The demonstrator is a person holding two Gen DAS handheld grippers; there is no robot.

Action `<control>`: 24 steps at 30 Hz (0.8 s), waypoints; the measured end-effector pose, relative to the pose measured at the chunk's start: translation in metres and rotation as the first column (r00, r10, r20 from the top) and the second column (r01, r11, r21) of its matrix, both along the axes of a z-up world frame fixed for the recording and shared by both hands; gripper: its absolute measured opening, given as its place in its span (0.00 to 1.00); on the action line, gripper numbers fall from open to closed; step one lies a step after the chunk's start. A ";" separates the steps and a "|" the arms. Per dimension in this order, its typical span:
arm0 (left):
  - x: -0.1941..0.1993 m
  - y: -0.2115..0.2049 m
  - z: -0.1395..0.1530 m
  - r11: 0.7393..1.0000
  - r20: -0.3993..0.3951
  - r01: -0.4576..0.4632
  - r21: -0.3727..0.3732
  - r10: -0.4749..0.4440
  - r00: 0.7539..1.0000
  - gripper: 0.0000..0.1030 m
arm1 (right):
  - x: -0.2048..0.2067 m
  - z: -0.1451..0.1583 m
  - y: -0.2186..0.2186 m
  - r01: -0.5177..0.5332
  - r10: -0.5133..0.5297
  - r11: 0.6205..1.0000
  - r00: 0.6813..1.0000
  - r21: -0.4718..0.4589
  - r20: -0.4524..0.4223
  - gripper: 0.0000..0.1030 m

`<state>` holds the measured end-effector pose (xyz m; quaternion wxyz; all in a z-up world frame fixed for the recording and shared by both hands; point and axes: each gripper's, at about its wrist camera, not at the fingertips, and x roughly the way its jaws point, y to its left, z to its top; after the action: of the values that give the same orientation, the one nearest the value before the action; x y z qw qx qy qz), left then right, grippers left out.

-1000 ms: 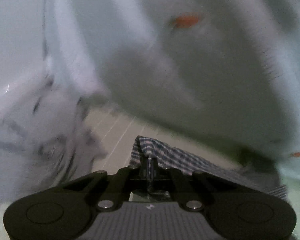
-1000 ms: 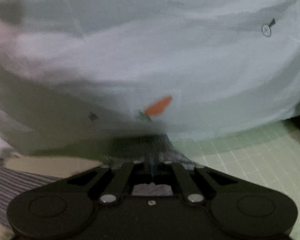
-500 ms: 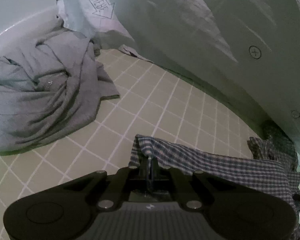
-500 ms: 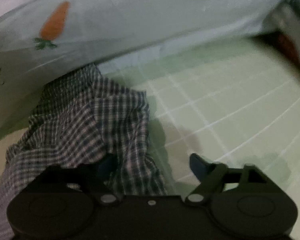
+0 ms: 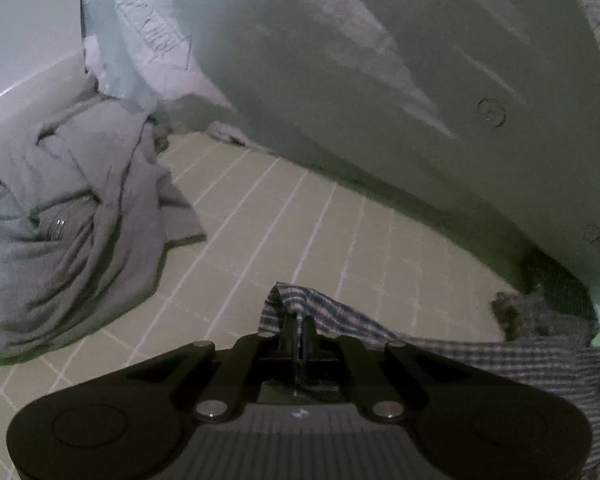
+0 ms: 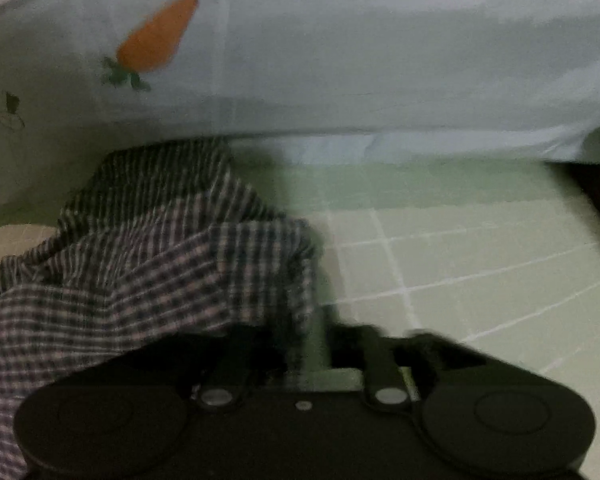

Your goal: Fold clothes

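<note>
A checked shirt (image 5: pixel 480 356) lies crumpled on the green grid mat (image 5: pixel 300 216). My left gripper (image 5: pixel 298 322) is shut on a raised corner of it, low over the mat. In the right wrist view the same checked shirt (image 6: pixel 160 264) is heaped at the left and drapes over the left finger. My right gripper (image 6: pixel 328 340) is blurred and its jaws are opening, with no pad pressing on the cloth. The right finger (image 6: pixel 420 340) stands free over the mat (image 6: pixel 480 260).
A pale blue cloth with a carrot print (image 6: pixel 160 36) hangs across the top of both views, also the pale cloth (image 5: pixel 420 80). A crumpled grey garment (image 5: pixel 80 216) lies at the left on the mat. A white rim (image 5: pixel 28 92) runs behind it.
The pale cloth has cleared from the left view, baring the mat and the grey garment. The right gripper has let go of the checked shirt and spread its jaws; the shirt has slumped left.
</note>
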<state>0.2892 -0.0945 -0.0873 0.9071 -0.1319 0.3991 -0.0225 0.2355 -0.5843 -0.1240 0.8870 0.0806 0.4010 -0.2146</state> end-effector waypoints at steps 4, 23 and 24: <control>-0.008 -0.016 0.013 0.998 0.042 0.061 0.005 -0.062 0.997 0.02 | -0.044 0.016 0.016 0.022 -0.020 0.997 0.999 -0.067 0.033 0.86; -0.120 -0.160 0.024 0.867 -0.026 0.480 -0.130 -0.487 0.873 0.85 | -0.215 0.022 0.065 0.176 -0.176 0.984 0.984 0.001 0.041 1.00; -0.122 -0.157 0.024 0.874 -0.027 0.470 -0.120 -0.476 0.879 0.88 | -0.212 0.025 0.068 0.160 -0.160 0.987 0.986 0.000 0.048 1.00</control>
<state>0.1673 -0.2519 -0.0630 0.8540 -0.0804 0.4422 -0.2619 0.0231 -0.5166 -0.0992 0.8765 0.1158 0.3713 -0.2838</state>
